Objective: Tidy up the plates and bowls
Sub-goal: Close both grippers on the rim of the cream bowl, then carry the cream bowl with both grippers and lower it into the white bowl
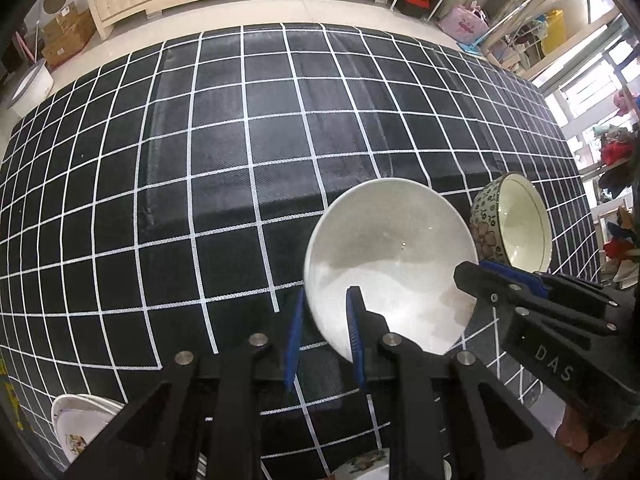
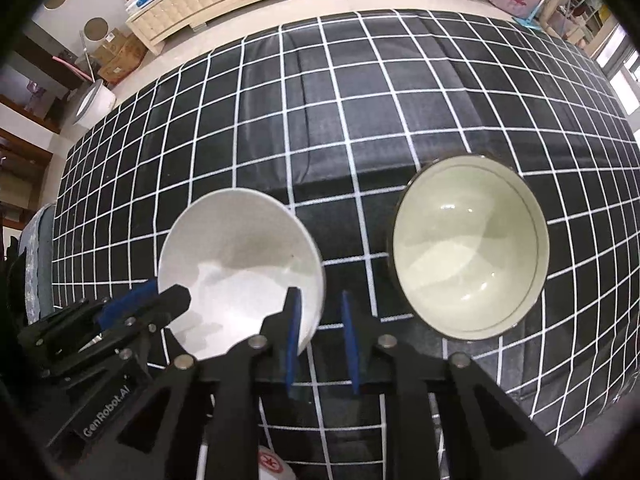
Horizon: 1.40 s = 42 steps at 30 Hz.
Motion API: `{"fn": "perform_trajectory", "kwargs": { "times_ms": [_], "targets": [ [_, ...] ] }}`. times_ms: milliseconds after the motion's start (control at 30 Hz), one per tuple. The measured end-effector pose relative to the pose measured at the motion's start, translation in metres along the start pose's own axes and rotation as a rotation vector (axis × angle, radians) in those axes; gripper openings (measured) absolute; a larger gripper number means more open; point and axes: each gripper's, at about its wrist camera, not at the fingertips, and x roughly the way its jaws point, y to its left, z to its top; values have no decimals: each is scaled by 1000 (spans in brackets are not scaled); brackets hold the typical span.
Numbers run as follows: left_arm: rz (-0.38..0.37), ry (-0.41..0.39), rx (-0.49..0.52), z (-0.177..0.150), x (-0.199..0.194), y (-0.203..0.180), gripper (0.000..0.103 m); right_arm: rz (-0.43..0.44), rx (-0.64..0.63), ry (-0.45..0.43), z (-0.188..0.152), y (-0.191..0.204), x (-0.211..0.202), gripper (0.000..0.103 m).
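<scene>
A plain white round bowl point(image 1: 390, 264) is seen near the front of the table, on the black cloth with white grid lines point(image 1: 224, 152). Both tongs are set at its rim. The left gripper point(image 1: 324, 336) is placed with one blue pad inside the bowl and the other pad outside, so the rim is caught between them. A small gap can be seen beside the rim, so the tongs are narrow but not pressed tight, and it cannot be told if the bowl is truly held. The right gripper point(image 2: 318, 334) is set at the other side of the same white bowl point(image 2: 240, 272). One of its pads is inside the rim and the other is outside, with a clear gap, so these tongs are partly wide and the bowl is not squeezed by them.

A second bowl with a flower pattern outside and a cream inside point(image 2: 470, 246) is seen just beside the white bowl, a little apart from it. In the left view some white plates with painted pictures point(image 1: 80, 424) are seen at the near left edge of the table, partly hidden.

The step in hand is judged to be the grasping of the white bowl. Next, the pads should be closed firmly on the rim, and the bowl should be lifted straight up. It may then be set inside the flowered bowl, or the other way round. Care is needed, because a smooth rim can slip from the pads.
</scene>
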Motion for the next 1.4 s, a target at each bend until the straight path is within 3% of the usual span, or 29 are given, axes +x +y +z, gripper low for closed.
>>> {"fn": "perform_trajectory", "kwargs": {
  "times_ms": [133, 333, 1067, 1400],
  "targets": [
    [19, -1, 7, -1, 6, -3, 18, 7, 2, -6, -2, -2, 4, 24],
    [12, 9, -15, -4, 14, -1, 11, 25, -10, 4, -4, 2, 10, 14],
    [48, 44, -18, -73, 4, 2, 11, 38, -86, 56, -65, 22, 2, 14],
    [54, 53, -20, -73, 8, -1, 11, -5, -98, 60, -66, 28, 5, 14]
  ]
}}
